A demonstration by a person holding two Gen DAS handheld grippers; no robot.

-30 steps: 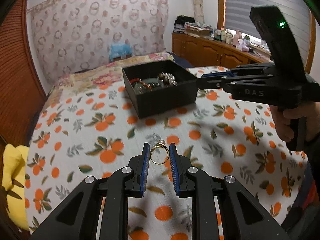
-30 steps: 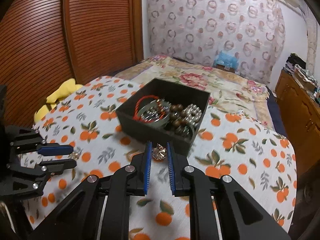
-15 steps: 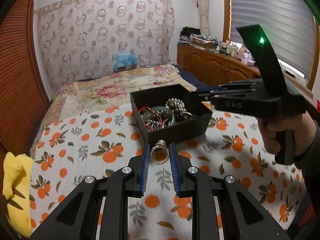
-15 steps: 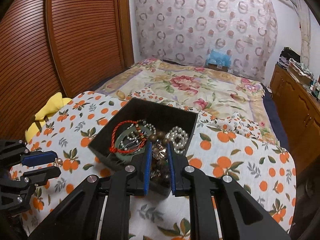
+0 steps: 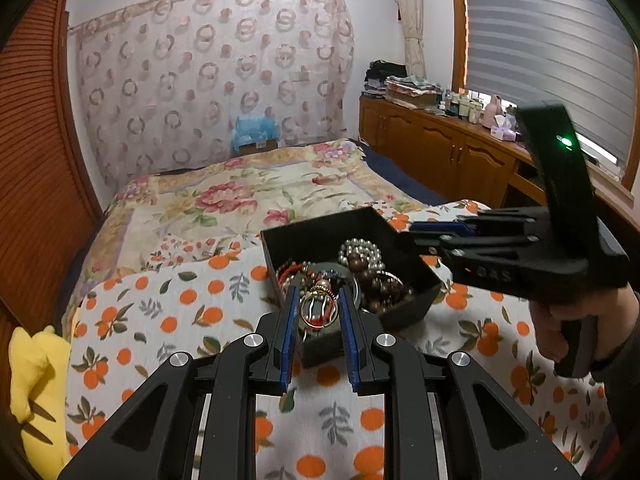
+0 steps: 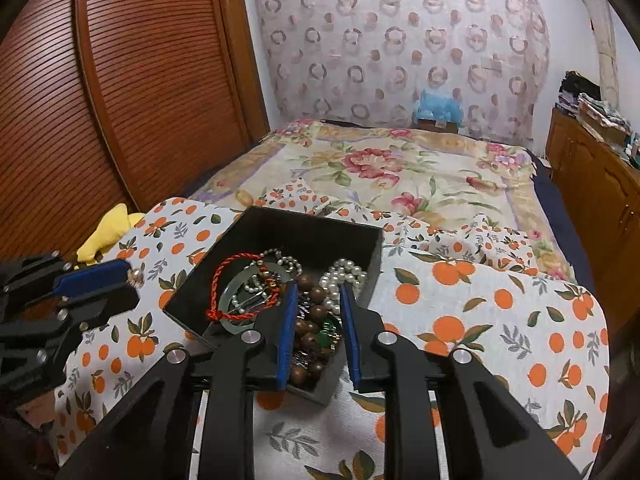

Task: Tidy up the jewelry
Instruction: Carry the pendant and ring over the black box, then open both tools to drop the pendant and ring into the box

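Observation:
A black open box (image 5: 320, 232) (image 6: 312, 226) sits on the orange-print cloth and holds beads, pearls, a red cord bracelet (image 6: 240, 284) and a green bangle. My left gripper (image 5: 319, 312) is shut on a gold ring with a pearl (image 5: 318, 308) and holds it over the box's near edge. It also shows in the right wrist view (image 6: 120, 284), at the left of the box. My right gripper (image 6: 318, 304) is over the box with its jaws apart and nothing between them; the gold flower piece is not seen. In the left wrist view the right gripper (image 5: 420, 230) reaches over the box's right corner.
The orange-print cloth (image 6: 500, 320) covers the near part of a bed with a floral quilt (image 6: 400, 168). A yellow cloth (image 5: 32, 368) lies at the left edge. A wooden slatted wardrobe (image 6: 120, 80) stands left; a wooden cabinet (image 5: 440, 156) stands right.
Both grippers moved forward over the box. My right gripper opened and the gold flower piece it held is gone from its jaws. My left gripper still holds the ring.

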